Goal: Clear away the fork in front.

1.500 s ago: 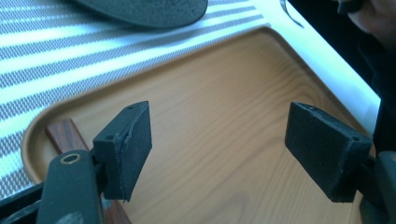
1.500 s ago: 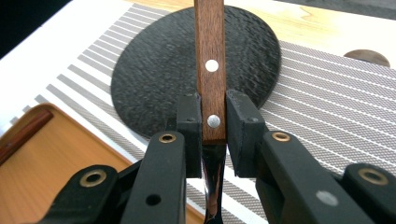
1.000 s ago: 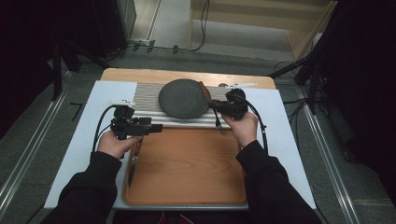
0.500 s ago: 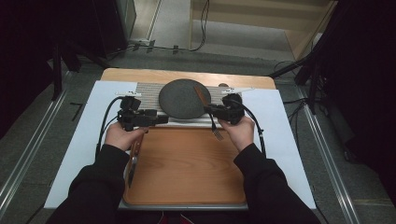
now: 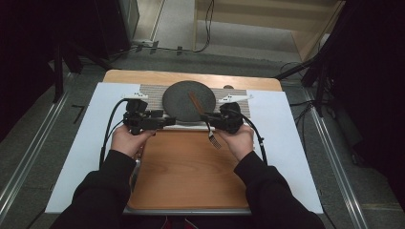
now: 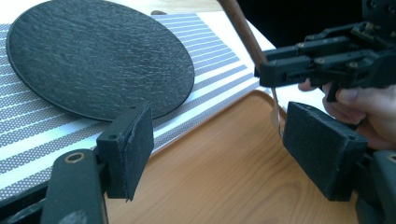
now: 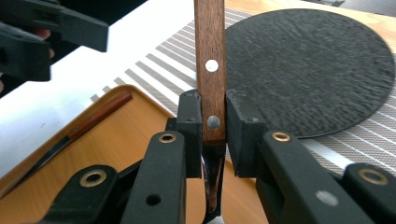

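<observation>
Transfer step in hand: above the rectangular wooden tray (image 5: pixel 186 176) and beside the round dark slate plate (image 5: pixel 184 98), the right tongs (image 7: pixel 214 133) grip the wooden-handled steel fork (image 7: pixel 211 70), left tongs (image 6: pixel 219 144) open; next, lower it onto the striped placemat (image 6: pixel 28 135).

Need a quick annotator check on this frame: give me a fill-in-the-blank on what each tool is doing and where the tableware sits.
1. The right tool is shut on the wooden handle of a ____.
2. The left tool has its jaws ____, with nothing between them.
3. The dark round plate rests on a ____ placemat.
4. A knife with a wooden handle lies at the edge of the wooden ____.

Missing words: fork; open; striped; tray
</observation>
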Action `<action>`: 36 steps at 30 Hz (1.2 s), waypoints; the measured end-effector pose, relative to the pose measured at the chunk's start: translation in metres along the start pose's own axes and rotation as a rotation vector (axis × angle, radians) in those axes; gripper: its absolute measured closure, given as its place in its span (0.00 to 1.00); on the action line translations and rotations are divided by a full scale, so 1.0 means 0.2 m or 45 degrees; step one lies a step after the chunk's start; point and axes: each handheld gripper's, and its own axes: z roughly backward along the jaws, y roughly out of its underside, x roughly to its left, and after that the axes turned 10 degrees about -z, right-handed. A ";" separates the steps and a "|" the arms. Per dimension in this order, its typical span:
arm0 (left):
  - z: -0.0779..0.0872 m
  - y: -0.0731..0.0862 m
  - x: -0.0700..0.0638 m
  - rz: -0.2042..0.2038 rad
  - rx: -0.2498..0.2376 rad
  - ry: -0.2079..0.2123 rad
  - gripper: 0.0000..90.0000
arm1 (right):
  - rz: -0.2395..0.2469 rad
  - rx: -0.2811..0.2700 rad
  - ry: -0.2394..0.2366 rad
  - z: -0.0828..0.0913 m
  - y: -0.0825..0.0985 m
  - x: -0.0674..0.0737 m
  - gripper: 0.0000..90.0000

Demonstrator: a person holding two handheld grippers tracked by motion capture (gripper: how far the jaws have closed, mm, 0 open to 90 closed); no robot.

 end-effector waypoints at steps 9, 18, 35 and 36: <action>0.00 0.00 -0.05 -0.019 -0.035 0.010 0.28 | 0.051 0.000 -0.050 -0.01 0.04 0.10 0.83; -0.02 0.00 -0.06 -0.009 -0.047 0.011 0.29 | 0.085 0.007 -0.090 -0.05 0.08 0.18 0.83; -0.04 0.01 -0.07 0.059 -0.062 -0.006 0.34 | 0.139 0.012 -0.157 -0.11 0.13 0.31 0.83; -0.04 0.01 -0.07 0.072 -0.066 0.004 0.34 | 0.143 0.013 -0.161 -0.11 0.13 0.32 0.83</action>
